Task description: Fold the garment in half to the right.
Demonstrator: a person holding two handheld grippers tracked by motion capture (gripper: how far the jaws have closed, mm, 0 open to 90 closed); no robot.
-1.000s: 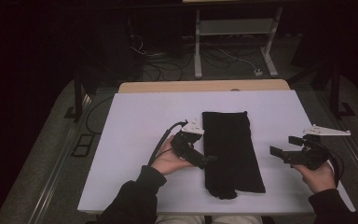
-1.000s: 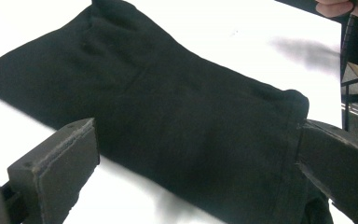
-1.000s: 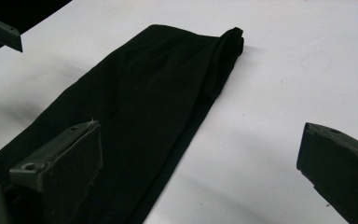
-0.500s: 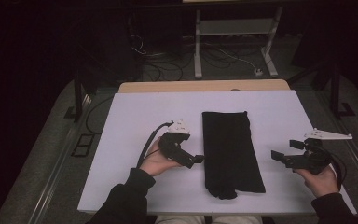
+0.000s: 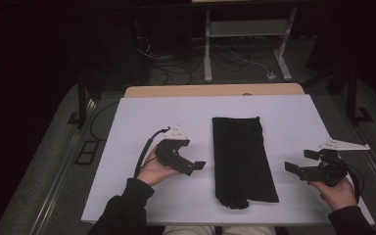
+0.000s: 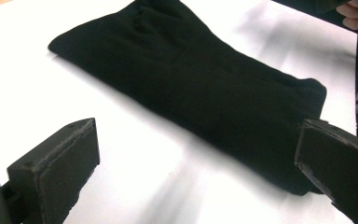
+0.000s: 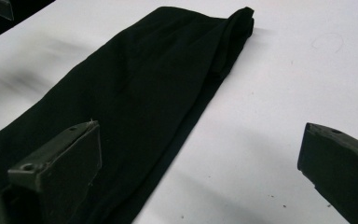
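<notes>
Between left gripper (image 5: 196, 165) and right gripper (image 5: 296, 169) lies black cloth (image 5: 242, 159).

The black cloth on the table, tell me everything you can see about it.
The black cloth is a long, narrow folded piece of soft, matte fabric, lying flat on the white table about midway between the two grippers. It runs lengthwise away from the person, its far end squarer and its near end uneven and bunched. The left gripper and right gripper are both open, one at each side, and neither touches it. Nothing rests on it.
</notes>
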